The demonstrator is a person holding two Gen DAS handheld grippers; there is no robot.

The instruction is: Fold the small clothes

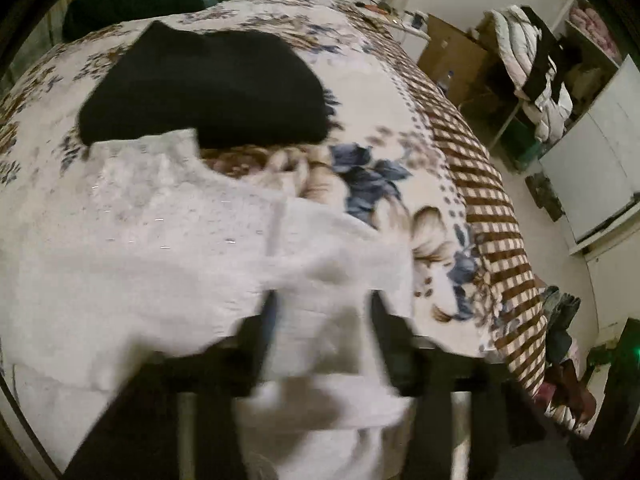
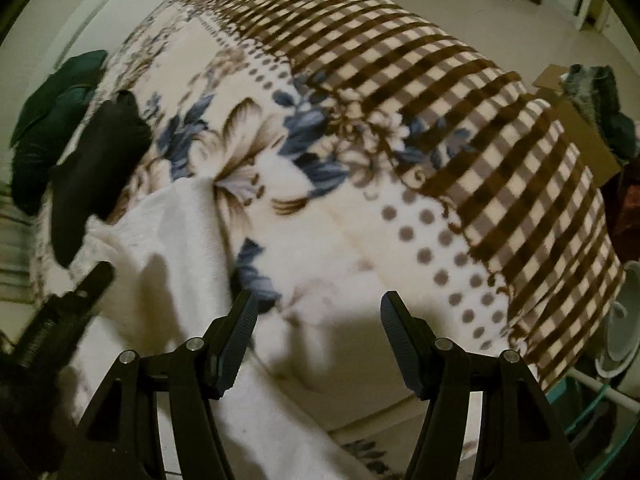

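Looking through my left camera, I see the left gripper [image 1: 320,320] with white cloth [image 1: 160,232] between its spread, blurred fingers; grip unclear. Only the right view shows my right gripper [image 2: 318,312] wide open, empty, above the bed [image 2: 400,160].

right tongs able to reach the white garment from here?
Probably yes. The right tongs are open and hold nothing, and the white garment's edge lies just to their left on the blanket, with nothing between.

Left gripper [image 1: 322,320] fingertips — motion-blurred, buried in the white garment [image 1: 160,248]; grip unclear. Black garment [image 2: 96,176] — smeared.
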